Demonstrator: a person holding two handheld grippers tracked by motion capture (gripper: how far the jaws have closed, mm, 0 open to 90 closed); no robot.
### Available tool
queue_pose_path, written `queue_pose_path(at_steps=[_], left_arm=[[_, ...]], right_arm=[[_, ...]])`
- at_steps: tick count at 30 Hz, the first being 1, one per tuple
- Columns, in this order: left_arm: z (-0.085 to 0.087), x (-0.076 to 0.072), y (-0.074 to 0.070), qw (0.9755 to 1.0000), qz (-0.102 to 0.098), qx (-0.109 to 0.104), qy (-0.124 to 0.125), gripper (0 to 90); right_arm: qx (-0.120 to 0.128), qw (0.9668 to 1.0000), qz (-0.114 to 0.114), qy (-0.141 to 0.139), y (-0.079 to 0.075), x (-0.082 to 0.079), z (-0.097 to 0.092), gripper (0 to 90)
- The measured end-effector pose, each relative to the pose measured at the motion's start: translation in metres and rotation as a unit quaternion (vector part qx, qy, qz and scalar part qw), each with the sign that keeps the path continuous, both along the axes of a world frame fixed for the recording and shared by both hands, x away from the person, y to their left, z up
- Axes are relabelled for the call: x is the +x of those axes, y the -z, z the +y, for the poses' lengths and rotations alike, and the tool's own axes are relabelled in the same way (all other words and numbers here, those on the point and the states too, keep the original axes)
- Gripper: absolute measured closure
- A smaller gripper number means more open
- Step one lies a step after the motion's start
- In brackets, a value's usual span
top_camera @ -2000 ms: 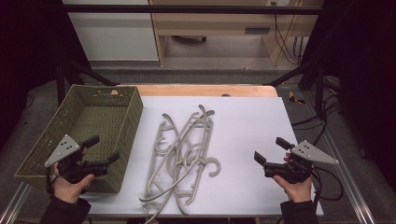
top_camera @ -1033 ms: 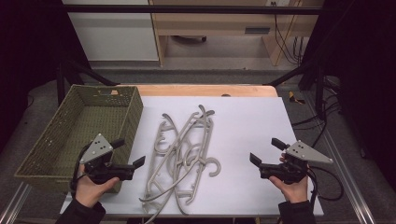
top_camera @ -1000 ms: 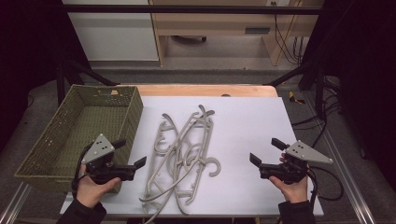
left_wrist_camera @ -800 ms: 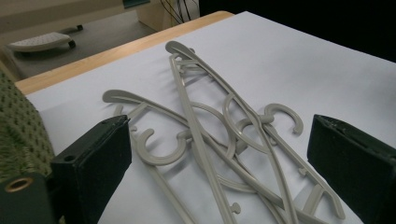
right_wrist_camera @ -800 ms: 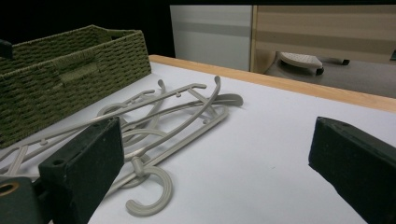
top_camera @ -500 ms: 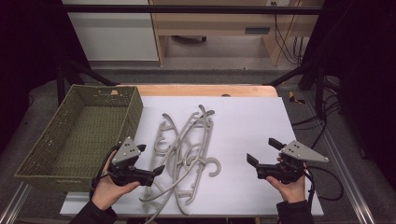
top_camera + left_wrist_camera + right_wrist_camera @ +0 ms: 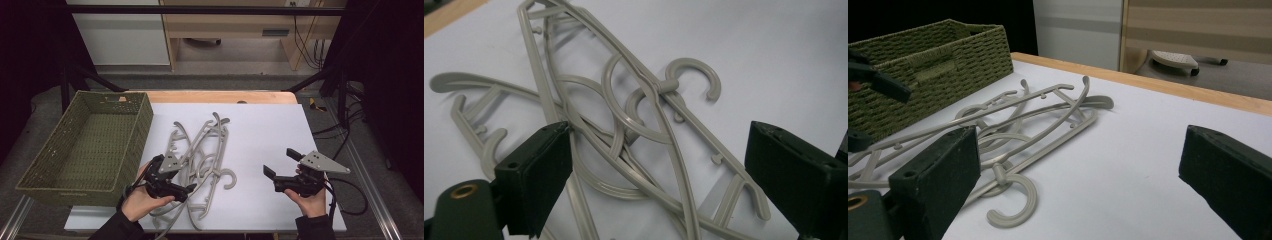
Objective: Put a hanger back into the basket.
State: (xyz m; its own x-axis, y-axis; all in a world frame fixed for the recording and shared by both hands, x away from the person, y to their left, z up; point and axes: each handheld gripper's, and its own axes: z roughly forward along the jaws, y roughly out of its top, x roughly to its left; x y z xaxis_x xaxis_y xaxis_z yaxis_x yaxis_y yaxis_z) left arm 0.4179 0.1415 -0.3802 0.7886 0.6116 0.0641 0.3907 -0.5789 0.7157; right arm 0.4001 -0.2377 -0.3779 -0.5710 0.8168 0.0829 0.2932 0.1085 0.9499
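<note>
Where the white table [image 7: 270, 130] ends, grey floor [image 7: 240, 55] meets wooden furniture [image 7: 225, 20].

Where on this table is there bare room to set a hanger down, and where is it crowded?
Free: the white sheet between the hanger pile and the right gripper, and its far right corner. The green basket looks empty. Crowded: the near left, where the left gripper sits over the tangled hangers.

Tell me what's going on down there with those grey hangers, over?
Left gripper over the tangled hangers, jaws open and just been closing, nothing pinched yet. Right gripper open, off to the side. Basket beside the pile.
</note>
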Motion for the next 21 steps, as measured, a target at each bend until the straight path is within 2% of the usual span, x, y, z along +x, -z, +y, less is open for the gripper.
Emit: queue_pose_path(at_steps=[2,6,8,11,12,13,14,17,21], left_arm=[[-0.008,0.003,0.007,0.9998,0.012,0.015,0.001,13.3],[-0.014,0.005,0.014,0.9995,0.020,0.023,0.007,18.3],[-0.020,0.007,0.022,0.9988,0.024,0.041,0.011,20.2],[-0.026,0.008,0.031,0.9980,0.034,0.052,0.015,23.4],[-0.026,0.008,0.031,0.9980,0.034,0.052,0.015,24.7],[-0.030,0.009,0.035,0.9974,0.032,0.063,0.017,26.4],[-0.030,0.009,0.035,0.9974,0.032,0.063,0.017,27.7],[-0.036,0.012,0.040,0.9956,0.034,0.084,0.023,33.1],[-0.039,0.014,0.046,0.9946,0.040,0.094,0.018,38.4]], right_arm=[[0.000,1.0000,0.001,0.000,0.000,0.000,0.000,3.3],[-0.002,1.0000,0.002,-0.001,0.001,0.001,0.000,3.3],[-0.002,1.0000,0.003,-0.001,0.002,0.001,0.001,3.3],[-0.002,1.0000,0.003,-0.002,0.002,0.001,0.002,3.3],[-0.002,1.0000,0.004,-0.002,0.002,0.001,0.002,3.3],[-0.002,1.0000,0.004,-0.002,0.002,0.001,0.002,3.4],[-0.002,1.0000,0.005,-0.002,0.002,0.001,0.002,3.3],[-0.004,1.0000,0.006,-0.003,0.003,0.002,0.002,3.3],[-0.002,1.0000,0.007,-0.002,0.003,0.002,0.001,3.4]])
